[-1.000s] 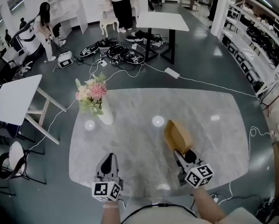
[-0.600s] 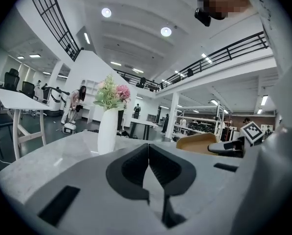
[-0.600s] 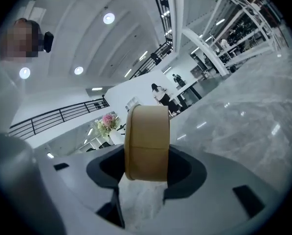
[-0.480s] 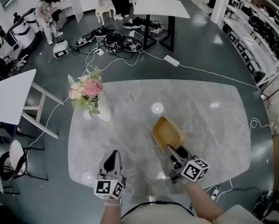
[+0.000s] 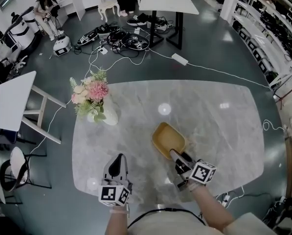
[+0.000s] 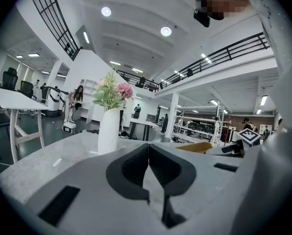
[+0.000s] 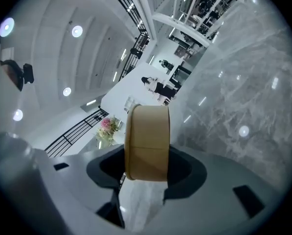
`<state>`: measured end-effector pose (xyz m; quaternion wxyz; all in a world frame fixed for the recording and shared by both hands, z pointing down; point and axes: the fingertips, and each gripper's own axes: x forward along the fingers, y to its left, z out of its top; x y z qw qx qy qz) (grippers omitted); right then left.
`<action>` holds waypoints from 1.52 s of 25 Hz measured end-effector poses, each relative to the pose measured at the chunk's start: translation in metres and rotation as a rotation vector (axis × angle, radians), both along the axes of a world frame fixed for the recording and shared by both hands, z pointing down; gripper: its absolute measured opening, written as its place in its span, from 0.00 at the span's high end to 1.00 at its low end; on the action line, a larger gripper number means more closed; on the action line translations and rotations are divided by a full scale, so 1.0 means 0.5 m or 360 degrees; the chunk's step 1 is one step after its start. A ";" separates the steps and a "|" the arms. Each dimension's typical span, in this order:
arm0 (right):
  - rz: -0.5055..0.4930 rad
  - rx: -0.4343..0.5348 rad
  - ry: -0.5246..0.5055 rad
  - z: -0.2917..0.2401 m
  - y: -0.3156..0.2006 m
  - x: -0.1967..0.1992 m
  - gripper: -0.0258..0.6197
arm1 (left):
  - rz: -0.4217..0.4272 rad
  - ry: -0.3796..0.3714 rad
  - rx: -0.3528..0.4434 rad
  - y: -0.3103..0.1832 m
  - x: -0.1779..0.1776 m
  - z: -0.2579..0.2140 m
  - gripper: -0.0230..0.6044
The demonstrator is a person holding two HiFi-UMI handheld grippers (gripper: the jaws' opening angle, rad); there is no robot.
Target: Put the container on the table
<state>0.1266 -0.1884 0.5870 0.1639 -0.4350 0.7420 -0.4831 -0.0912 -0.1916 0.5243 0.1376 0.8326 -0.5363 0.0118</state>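
Marble tabletop (image 5: pixel 224 131), on or just above whose middle the tan container (image 5: pixel 168 138) is clamped by its near rim in the fingers of the right gripper (image 5: pixel 177 156), its body extending straight ahead of them, while the fingers of the farther left gripper (image 5: pixel 117 165) are pressed together, empty.

Flower vase (image 5: pixel 109 116); seemingly tangled floor cables (image 5: pixel 127 42)

It's a lab hall (cables (image 5: pixel 120 39), equipment shelves (image 5: pixel 279 27)).
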 end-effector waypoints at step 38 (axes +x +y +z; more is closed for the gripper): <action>-0.0679 -0.0506 0.0191 0.082 0.058 -0.163 0.31 | -0.0086 0.0060 -0.0012 0.026 -0.063 -0.005 0.96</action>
